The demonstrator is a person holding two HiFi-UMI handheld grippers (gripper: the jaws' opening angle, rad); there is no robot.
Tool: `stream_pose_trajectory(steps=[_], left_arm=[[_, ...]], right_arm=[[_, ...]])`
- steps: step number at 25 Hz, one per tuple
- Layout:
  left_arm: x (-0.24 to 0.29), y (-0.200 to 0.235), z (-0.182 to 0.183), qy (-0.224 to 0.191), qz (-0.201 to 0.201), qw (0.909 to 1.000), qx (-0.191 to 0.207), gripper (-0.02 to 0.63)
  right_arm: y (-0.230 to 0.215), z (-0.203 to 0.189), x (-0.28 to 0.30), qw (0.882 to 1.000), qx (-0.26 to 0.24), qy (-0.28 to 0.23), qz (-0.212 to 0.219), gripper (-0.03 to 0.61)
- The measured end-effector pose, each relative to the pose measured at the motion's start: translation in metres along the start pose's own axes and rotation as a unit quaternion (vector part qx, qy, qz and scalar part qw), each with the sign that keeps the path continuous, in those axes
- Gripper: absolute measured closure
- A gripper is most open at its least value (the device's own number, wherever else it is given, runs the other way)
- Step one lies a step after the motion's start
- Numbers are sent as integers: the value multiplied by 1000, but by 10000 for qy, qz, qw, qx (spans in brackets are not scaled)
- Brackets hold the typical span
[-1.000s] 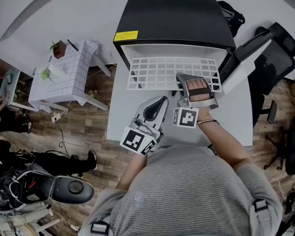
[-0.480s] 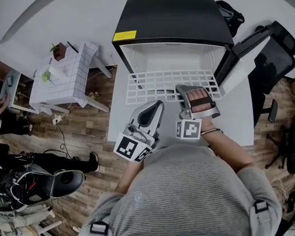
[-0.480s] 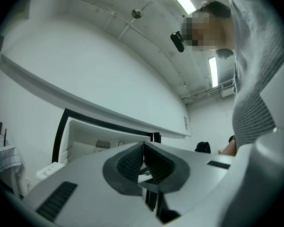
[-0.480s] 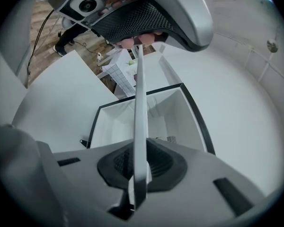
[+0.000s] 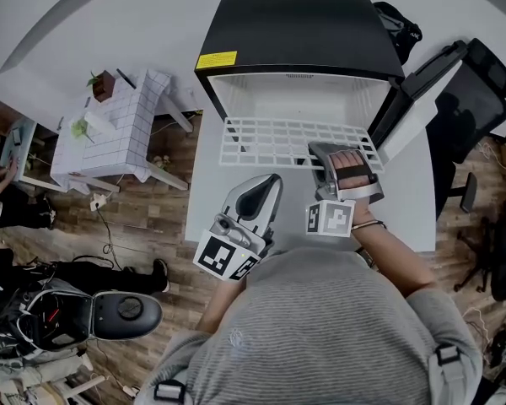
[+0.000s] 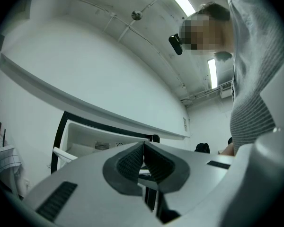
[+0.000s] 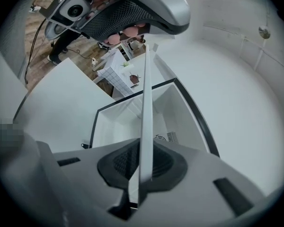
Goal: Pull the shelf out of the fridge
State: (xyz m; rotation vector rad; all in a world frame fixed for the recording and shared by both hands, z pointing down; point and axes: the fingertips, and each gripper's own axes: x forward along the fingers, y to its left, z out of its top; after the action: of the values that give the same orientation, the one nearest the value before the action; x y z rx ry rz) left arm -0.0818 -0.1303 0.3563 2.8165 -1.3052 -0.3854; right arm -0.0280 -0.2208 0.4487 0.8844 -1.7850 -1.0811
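Since a second ago the white wire-grid shelf (image 5: 278, 142) has come forward out of the black box-shaped mini fridge (image 5: 299, 32), and more of the white back wall now shows behind it. Right hand came back with it.

Shelf: lies about level. Rear edge sits between the fridge's side walls, front part reaches out over the white table (image 5: 211, 192). In the right gripper view I see it edge-on as a thin white strip (image 7: 146, 103) running from the jaws towards the cavity.

Right gripper (image 5: 320, 154): clamped on the shelf's front edge, right of its middle. In its own view (image 7: 144, 162) both ribbed pads press on the strip from either side.

Left gripper (image 5: 270, 180): closed on nothing, ribbed pads meeting in its own view (image 6: 143, 150). It hangs over the table's near edge, just left of the right gripper, apart from the shelf.

Fridge: stands on the table with its black door (image 5: 413, 99) swung open to the right. Cavity is white inside, and a small vent grille (image 7: 170, 137) shows on the back wall. The shelf is all I can see in it. Yellow label (image 5: 216, 61) on the top's front left corner.

Surroundings: small white grid-patterned side table (image 5: 118, 129) on the wooden floor at left, carrying a potted plant (image 5: 101, 81). Black office chair (image 5: 481, 83) at right.
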Motion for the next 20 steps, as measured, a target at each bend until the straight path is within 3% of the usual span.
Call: stream_pose_trajectory(steps=[7, 12, 15, 20], left_arm=[[2, -7, -4, 61, -119, 9999, -9, 601], [1, -4, -6, 126, -86, 9999, 7, 602], [0, 3, -12, 233, -12, 9997, 29, 603], [1, 15, -24, 429, 52, 9990, 79, 603]], right_arm=[[2, -1, -9, 9965, 789, -286, -43, 547], [-6, -4, -18, 9823, 1777, -592, 41, 546], [-12, -5, -23, 9629, 2515, -964, 173, 548], [-38, 8, -43, 9176, 3573, -1686, 447, 546]])
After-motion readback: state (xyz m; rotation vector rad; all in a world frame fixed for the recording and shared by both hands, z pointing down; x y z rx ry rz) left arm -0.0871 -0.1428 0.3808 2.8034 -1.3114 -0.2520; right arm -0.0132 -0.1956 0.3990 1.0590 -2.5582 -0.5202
